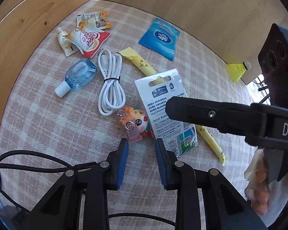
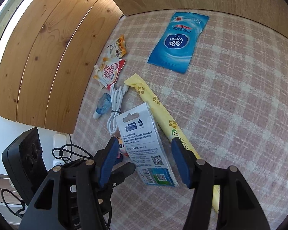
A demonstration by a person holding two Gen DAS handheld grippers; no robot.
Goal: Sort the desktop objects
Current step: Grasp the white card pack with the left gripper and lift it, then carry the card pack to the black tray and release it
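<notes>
Small objects lie on a pink checked cloth (image 1: 48, 118). My left gripper (image 1: 142, 143) is open and empty, just short of a cartoon keychain (image 1: 134, 122) and the corner of a white blister card (image 1: 163, 107). My right gripper (image 2: 144, 145) is open, its jaws either side of the same card (image 2: 146, 149). Its finger (image 1: 211, 113) crosses the card in the left wrist view. A long yellow sachet (image 2: 157, 107) lies under the card. A white cable (image 1: 110, 84), a blue bottle (image 1: 79, 75) and Coffee-mate packets (image 1: 88, 38) lie to the left.
A blue Vinda tissue pack (image 2: 178, 42) lies at the back. A small white tube (image 1: 62, 39) sits by the packets. A yellow shuttlecock (image 1: 238, 69) lies at the right edge. Wooden boards (image 1: 28, 28) wall the cloth at left and back. Black cables (image 1: 28, 164) trail at the front left.
</notes>
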